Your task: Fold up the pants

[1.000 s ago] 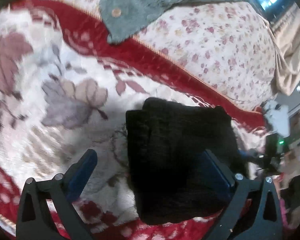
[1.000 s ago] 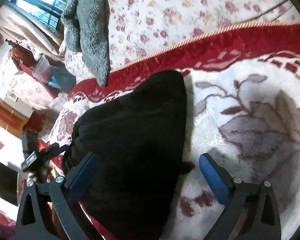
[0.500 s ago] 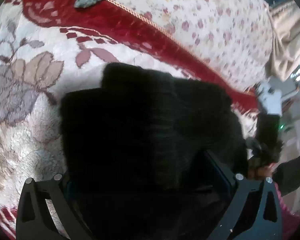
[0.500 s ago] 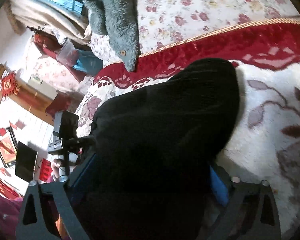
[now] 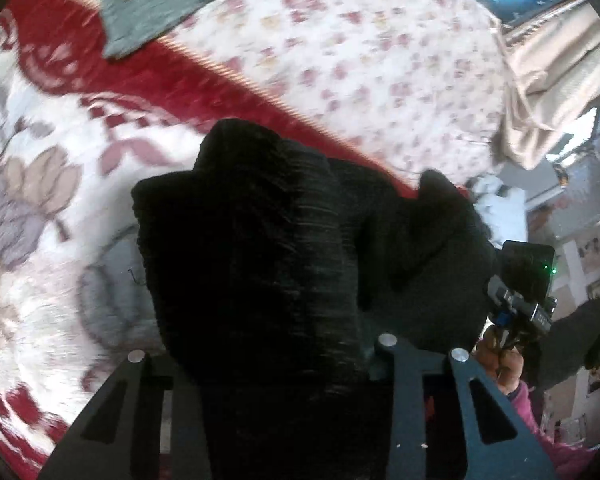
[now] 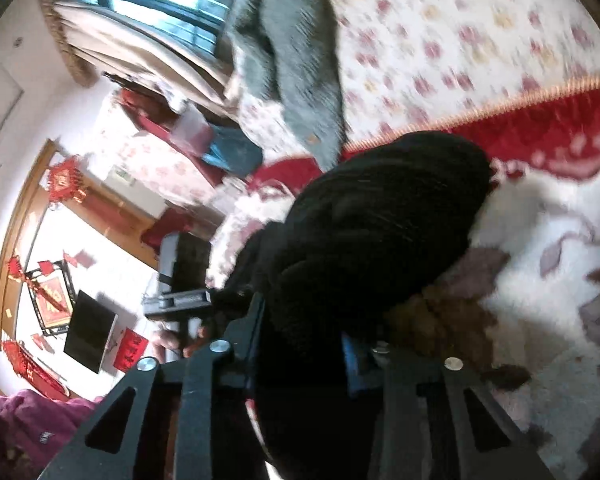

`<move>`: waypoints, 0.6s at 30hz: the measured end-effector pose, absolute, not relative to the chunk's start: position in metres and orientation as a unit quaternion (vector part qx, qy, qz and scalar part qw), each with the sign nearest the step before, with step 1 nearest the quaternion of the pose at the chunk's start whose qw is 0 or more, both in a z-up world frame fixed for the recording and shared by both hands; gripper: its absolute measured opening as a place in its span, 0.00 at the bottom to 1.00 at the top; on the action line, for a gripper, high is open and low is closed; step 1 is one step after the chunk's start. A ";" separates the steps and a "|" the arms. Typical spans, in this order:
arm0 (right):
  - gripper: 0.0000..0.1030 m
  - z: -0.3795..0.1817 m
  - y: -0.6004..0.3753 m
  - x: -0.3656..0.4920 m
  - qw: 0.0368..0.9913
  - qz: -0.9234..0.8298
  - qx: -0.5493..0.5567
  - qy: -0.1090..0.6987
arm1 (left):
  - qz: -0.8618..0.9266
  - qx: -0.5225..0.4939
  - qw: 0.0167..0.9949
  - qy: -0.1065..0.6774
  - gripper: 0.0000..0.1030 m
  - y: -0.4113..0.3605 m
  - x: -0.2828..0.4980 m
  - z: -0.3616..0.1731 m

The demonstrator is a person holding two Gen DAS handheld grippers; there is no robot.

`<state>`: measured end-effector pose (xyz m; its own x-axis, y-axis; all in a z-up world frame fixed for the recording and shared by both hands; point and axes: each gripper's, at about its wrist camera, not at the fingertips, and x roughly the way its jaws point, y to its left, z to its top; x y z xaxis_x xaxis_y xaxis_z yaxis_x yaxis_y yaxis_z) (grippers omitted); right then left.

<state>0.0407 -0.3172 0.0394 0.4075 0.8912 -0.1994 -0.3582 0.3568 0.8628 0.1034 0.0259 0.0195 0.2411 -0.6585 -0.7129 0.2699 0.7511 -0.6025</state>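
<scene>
The black pants [image 5: 260,248] are bunched in a thick folded bundle, lifted off the white and red floral blanket [image 5: 40,208]. My left gripper [image 5: 284,364] is shut on one end of the bundle; the cloth hides its fingertips. My right gripper [image 6: 300,344] is shut on the other end of the pants [image 6: 380,232]. Each view shows the other gripper at the far side of the bundle: the right one in the left wrist view [image 5: 520,292], the left one in the right wrist view [image 6: 180,280].
A grey-green fuzzy garment [image 5: 160,4] with a button lies at the far edge on a flowered sheet [image 5: 360,60]. Beige curtains [image 5: 552,72] and a window are beyond. The person's pink sleeve [image 5: 540,420] shows low right.
Both grippers went from open around the pants to shut on them. The bundle has risen off the blanket and bunched up between them.
</scene>
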 end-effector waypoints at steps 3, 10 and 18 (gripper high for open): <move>0.27 0.062 -0.342 0.030 0.768 0.403 0.373 0.330 | -0.332 -0.169 0.769 0.520 0.36 -0.007 0.100 0.039; 0.27 0.023 -0.374 0.012 0.780 0.332 0.369 0.381 | -0.330 -0.173 0.757 0.536 0.36 -0.040 0.106 0.028; 0.30 0.000 -0.412 0.009 0.786 0.281 0.384 0.394 | -0.330 -0.173 0.755 0.539 0.36 -0.051 0.110 0.028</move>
